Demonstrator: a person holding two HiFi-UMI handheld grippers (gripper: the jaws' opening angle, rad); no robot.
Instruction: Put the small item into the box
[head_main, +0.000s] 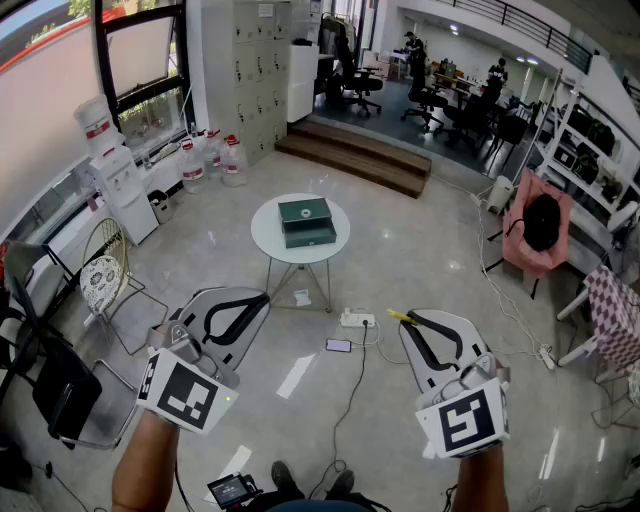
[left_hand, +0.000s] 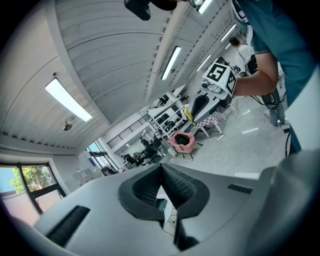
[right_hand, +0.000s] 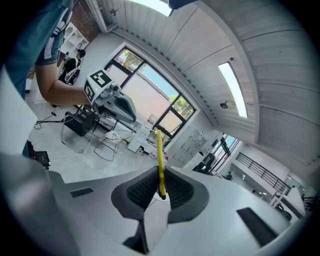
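Right claw (head_main: 408, 320) clenched on thin yellow item (right_hand: 159, 159); left claw (head_main: 262, 298) closed, empty. Box (head_main: 306, 222) on round desk (head_main: 262, 238), well ahead. Advised: close in, hold firm, release only directly over box.

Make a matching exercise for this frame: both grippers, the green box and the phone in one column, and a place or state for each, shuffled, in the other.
Things:
1. left gripper
2. right gripper
3. green box
4. phone

Places or states:
A. on the round white table
B. shut on a thin yellow item
C. lying on the floor
D. shut, nothing between its fingers

Pairs: 1-D, 2-B, 3-A, 4-C.
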